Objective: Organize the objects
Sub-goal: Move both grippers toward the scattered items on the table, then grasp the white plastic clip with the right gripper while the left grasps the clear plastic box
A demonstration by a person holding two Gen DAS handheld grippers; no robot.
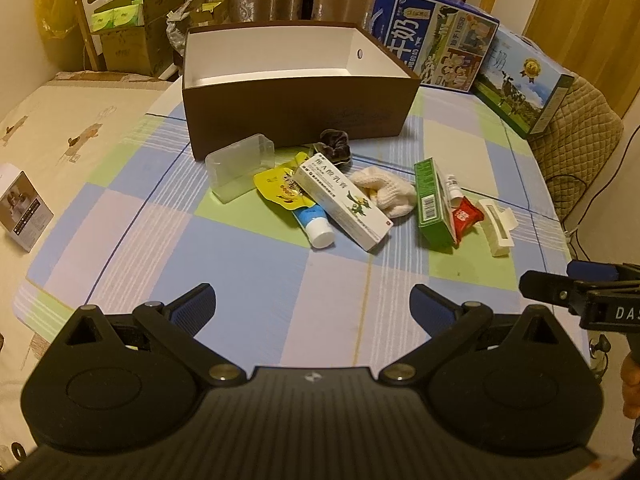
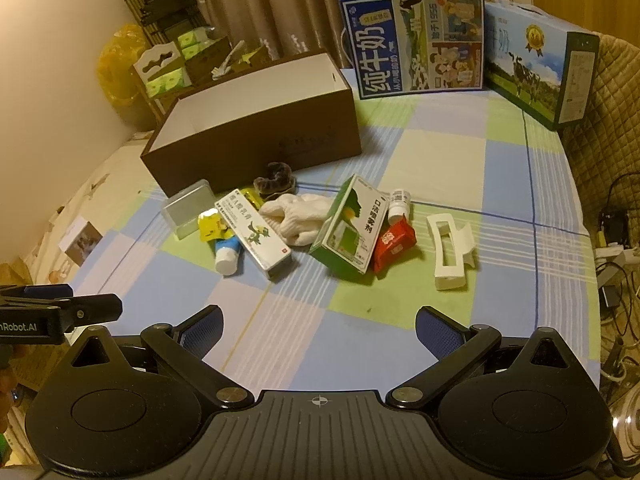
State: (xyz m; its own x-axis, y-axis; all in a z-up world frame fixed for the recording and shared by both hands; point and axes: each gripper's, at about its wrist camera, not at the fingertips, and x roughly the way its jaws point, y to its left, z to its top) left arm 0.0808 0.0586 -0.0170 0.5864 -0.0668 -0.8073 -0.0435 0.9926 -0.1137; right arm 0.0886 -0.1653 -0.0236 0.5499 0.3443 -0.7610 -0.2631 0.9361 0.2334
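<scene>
An empty brown box with a white inside stands at the back of the checked tablecloth. In front of it lies a loose row: a clear plastic case, a yellow pouch, a blue-white tube, a long white carton, a dark scrunchie, a white knitted cloth, a green carton, a red packet and a white hair claw. My left gripper and right gripper hover open and empty near the front edge.
Two blue milk cartons stand at the back right. A padded chair lies to the right, cables beyond the table's right edge. A small photo box sits on the bed at left; tissue boxes are stacked behind.
</scene>
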